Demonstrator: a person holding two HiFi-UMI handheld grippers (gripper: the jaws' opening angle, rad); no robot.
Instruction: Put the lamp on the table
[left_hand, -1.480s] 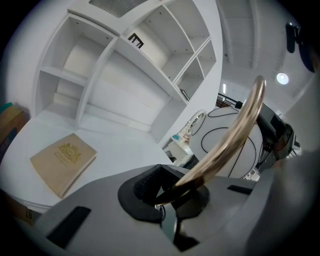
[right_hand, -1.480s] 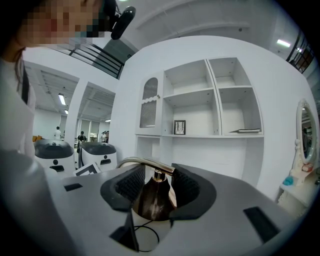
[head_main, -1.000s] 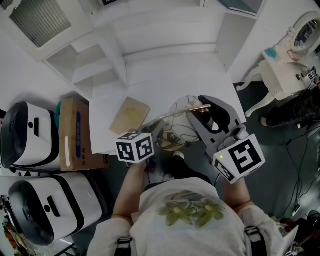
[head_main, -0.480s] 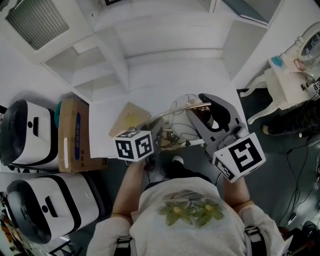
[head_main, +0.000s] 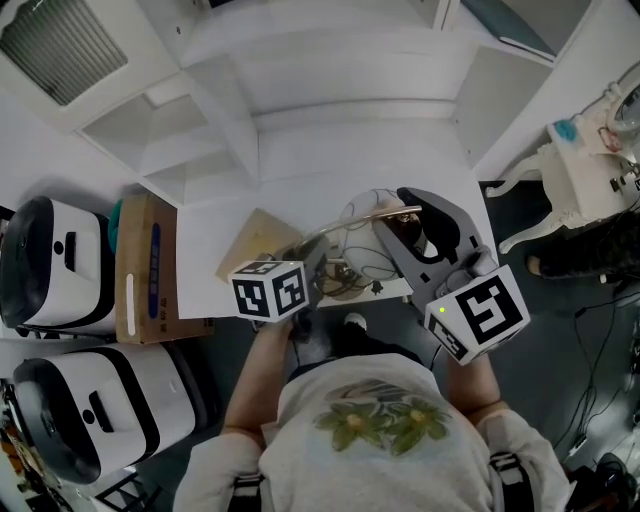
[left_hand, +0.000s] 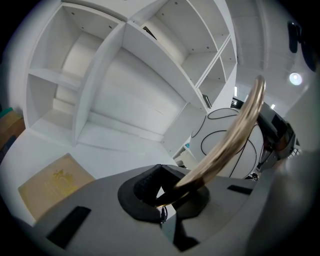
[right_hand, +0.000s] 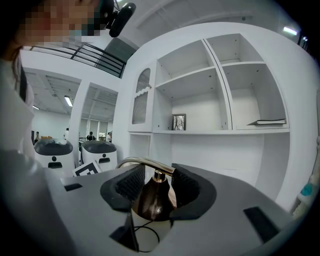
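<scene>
The lamp has a white globe shade (head_main: 368, 216), a bronze cap (right_hand: 152, 199) and a curved brass arm (left_hand: 231, 137). I carry it in the air over the front edge of the white table (head_main: 330, 150). My left gripper (head_main: 320, 264) is shut on the lower end of the brass arm (head_main: 340, 230), which rises from the jaws to the upper right in the left gripper view. My right gripper (head_main: 406, 234) is closed on the bronze cap, with a pad pressing on each side of it. A black cord (left_hand: 210, 137) runs over the globe.
A tan book (head_main: 256, 238) lies on the table left of the lamp. White shelves (head_main: 190, 120) stand behind the table. A cardboard box (head_main: 148, 265) and two white robots (head_main: 50, 265) stand on the left. A white side table (head_main: 590, 150) is at the right.
Both grippers have carried the lamp a little forward, towards the table and shelves. Both grips look the same as before.
</scene>
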